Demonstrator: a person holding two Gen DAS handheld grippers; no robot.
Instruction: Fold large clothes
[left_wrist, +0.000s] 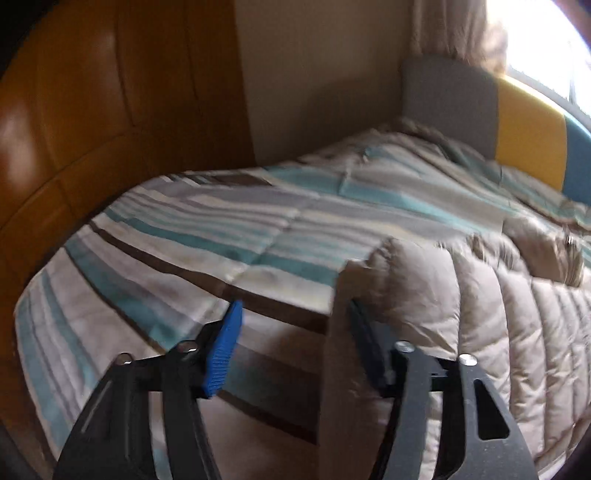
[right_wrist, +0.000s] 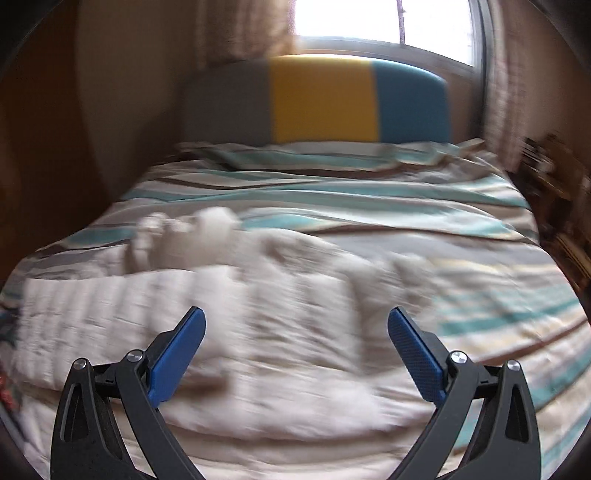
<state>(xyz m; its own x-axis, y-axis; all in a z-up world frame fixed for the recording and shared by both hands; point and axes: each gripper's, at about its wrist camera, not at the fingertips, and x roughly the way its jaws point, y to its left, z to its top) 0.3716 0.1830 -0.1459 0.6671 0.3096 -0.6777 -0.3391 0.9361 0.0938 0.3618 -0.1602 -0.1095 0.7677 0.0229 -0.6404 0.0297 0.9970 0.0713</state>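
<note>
Left wrist view shows the left gripper (left_wrist: 291, 350) closest to us, its jaws wide apart, with the edge of the puffy beige coat (left_wrist: 461, 314) hanging across the right finger but not pinched. The coat lies on the striped bedspread (left_wrist: 203, 229) near the foot edge of the bed. The right gripper (right_wrist: 295, 354) is wide apart too and holds nothing, just above the coat's middle. Both pictures are blurry. The coat is thick and slippery, so I think a small pinch could slide off, or the jaws could grab the bedspread too and drag it along. Farther away stands the gray, yellow and blue headboard (right_wrist: 321, 99), then the bright window (right_wrist: 380, 22).
</note>
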